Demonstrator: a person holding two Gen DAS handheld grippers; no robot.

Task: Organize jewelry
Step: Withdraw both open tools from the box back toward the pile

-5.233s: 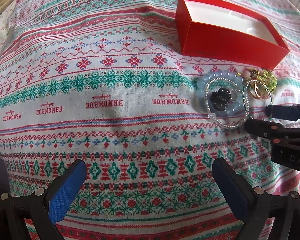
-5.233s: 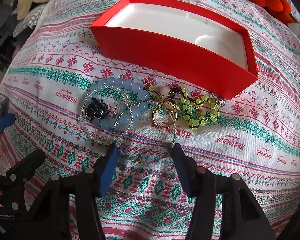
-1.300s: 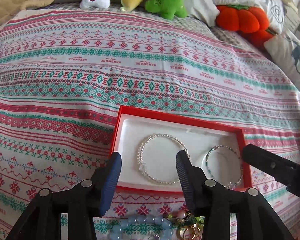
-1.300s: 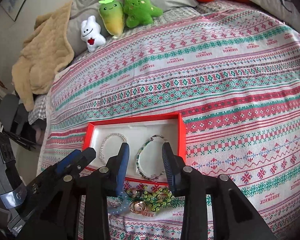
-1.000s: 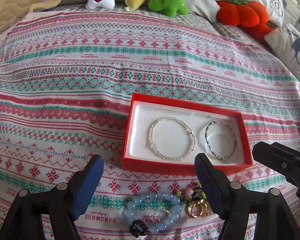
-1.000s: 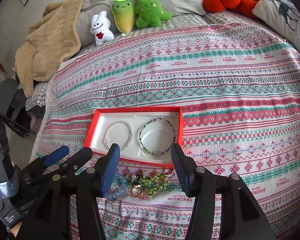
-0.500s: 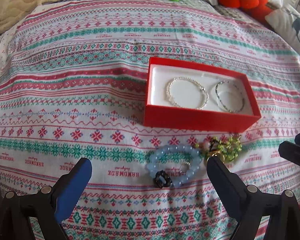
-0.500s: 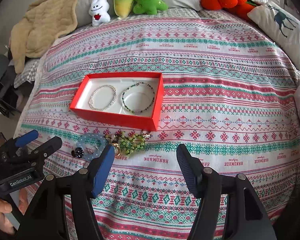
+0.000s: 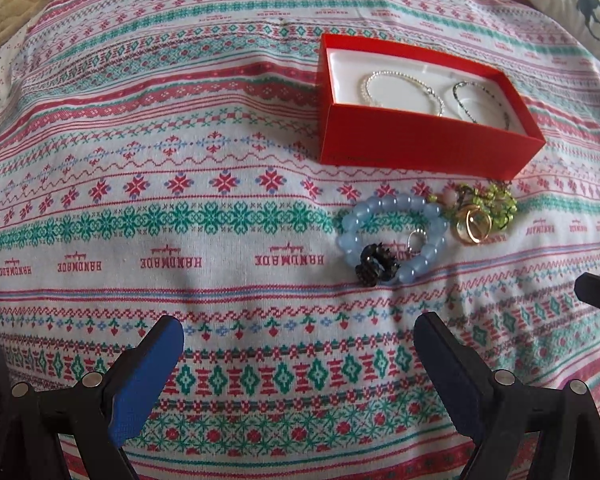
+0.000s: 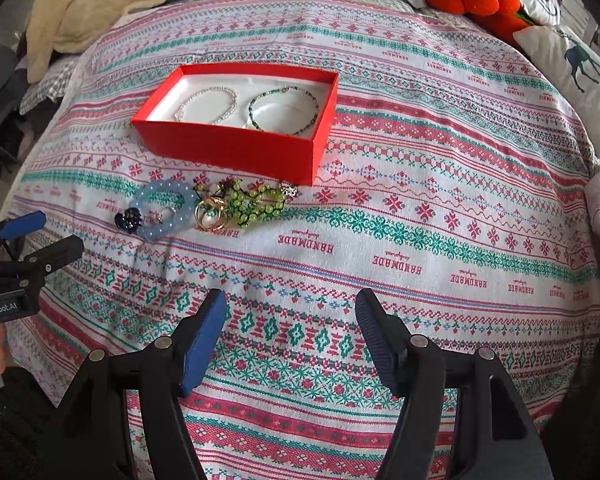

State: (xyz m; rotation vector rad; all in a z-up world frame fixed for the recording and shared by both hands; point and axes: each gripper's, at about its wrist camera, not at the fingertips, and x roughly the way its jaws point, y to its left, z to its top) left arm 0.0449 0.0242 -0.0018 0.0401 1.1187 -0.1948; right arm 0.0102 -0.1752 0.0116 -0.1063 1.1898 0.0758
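Your left tool (image 9: 298,354) and right tool (image 10: 290,330), jaws just widened and empty, hover near the pale blue bead bracelet (image 10: 164,208) before the red cardboard box (image 10: 228,148).

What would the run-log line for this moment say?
left gripper open, empty | right gripper open, empty | two bracelets in red box | blue bead bracelet outside

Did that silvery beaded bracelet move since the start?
Yes. The silvery beaded bracelet lay among the loose jewelry before the red box; now it lies inside it.
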